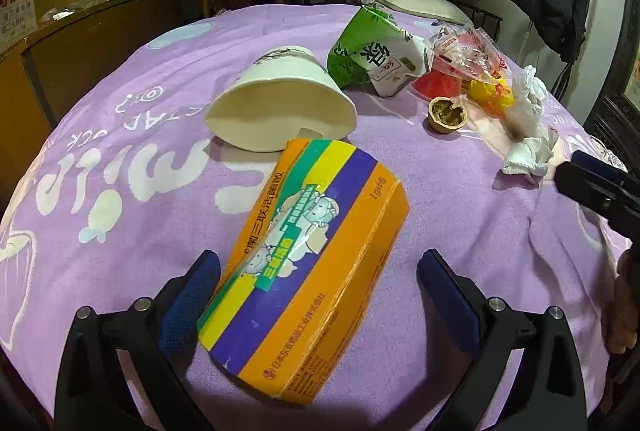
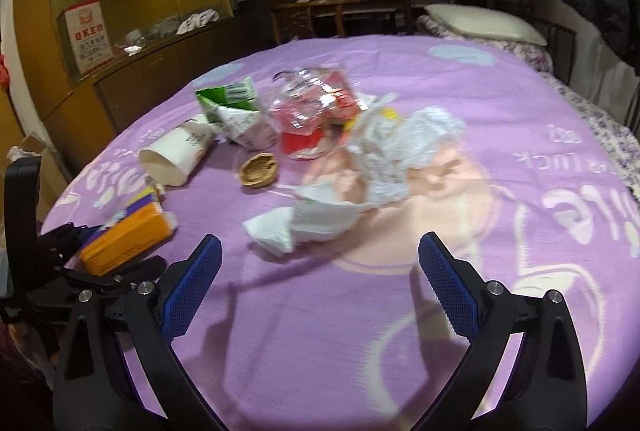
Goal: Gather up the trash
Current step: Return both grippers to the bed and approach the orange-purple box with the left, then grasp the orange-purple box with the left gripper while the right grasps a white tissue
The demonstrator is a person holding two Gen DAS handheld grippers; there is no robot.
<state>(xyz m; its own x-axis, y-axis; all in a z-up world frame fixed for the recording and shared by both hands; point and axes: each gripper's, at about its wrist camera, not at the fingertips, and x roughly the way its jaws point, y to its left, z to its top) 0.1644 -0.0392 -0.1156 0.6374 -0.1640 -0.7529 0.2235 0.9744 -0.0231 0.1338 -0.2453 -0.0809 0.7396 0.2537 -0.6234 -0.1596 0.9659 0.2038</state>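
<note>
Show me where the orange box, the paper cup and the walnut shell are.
orange box (image 1: 312, 267), left wrist view, printed top face.
paper cup (image 1: 280, 111), left wrist view, inside of the open mouth.
walnut shell (image 2: 259, 171), right wrist view, hollow inside.

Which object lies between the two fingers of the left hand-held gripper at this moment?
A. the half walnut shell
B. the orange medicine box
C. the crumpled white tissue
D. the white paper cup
B: in the left wrist view the orange medicine box lies between the open fingers of the left hand-held gripper, while the white paper cup, the half walnut shell and the crumpled white tissue lie farther away on the purple cloth.
</note>
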